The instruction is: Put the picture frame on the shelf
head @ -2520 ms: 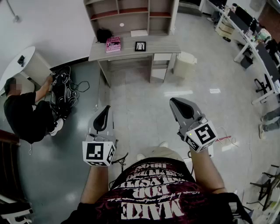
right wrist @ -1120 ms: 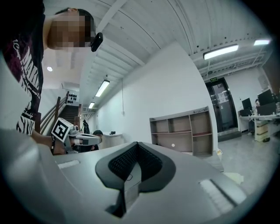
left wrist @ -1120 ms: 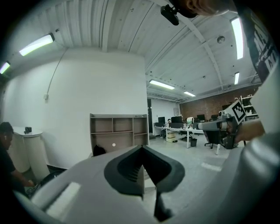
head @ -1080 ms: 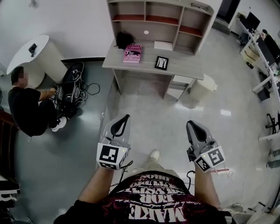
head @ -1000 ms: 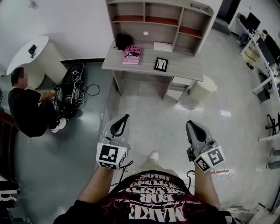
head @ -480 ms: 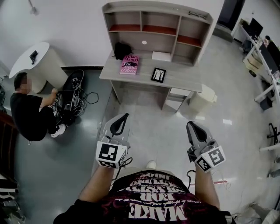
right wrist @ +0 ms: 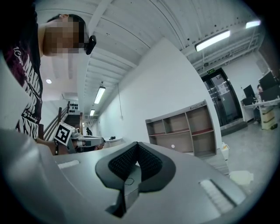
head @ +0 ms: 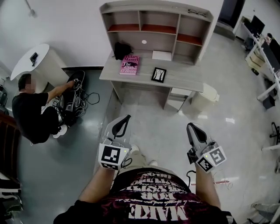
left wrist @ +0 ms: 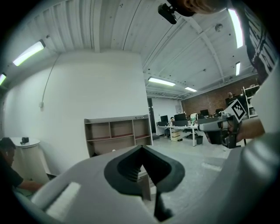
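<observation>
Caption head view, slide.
Left gripper and right gripper, shut, empty, face the picture frame on the desk below the shelf.

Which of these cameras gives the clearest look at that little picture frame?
The head view: the picture frame sits in plain sight on the desk, right of a pink book. Both gripper views show only the shelf; their jaws hide the desk top.

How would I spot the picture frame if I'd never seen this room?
Find the grey desk with cubby shelves on top, against the white wall. The picture frame sits on the desktop, right of the pink book. It's the only small square with a black border and pale middle.
</observation>
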`<state>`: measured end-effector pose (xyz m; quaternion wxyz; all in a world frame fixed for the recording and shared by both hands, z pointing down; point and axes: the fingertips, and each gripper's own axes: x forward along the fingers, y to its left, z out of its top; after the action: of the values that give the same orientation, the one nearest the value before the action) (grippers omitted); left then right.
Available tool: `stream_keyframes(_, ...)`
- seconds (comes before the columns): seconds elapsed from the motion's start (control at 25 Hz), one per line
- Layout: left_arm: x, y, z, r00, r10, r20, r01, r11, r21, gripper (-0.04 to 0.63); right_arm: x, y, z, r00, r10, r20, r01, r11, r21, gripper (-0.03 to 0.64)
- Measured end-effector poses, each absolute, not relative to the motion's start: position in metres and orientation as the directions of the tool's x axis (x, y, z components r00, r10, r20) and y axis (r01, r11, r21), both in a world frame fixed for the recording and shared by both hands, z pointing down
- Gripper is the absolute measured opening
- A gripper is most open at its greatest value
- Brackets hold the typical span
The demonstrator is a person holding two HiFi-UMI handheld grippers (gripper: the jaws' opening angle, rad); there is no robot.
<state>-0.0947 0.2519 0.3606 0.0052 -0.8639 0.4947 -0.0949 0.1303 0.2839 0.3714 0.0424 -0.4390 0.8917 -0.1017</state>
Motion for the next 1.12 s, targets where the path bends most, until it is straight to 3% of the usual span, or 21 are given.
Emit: stream_keyframes(1.12, -0.077, 0.093, 0.383, 0.603, -0.778, 0.174, -0.784, -0.619, -0.050, 0.002, 0.124, 0.144, 0.378, -0.548, -0.836, 0.043, -0.816, 0.522, -0.250, 0.026)
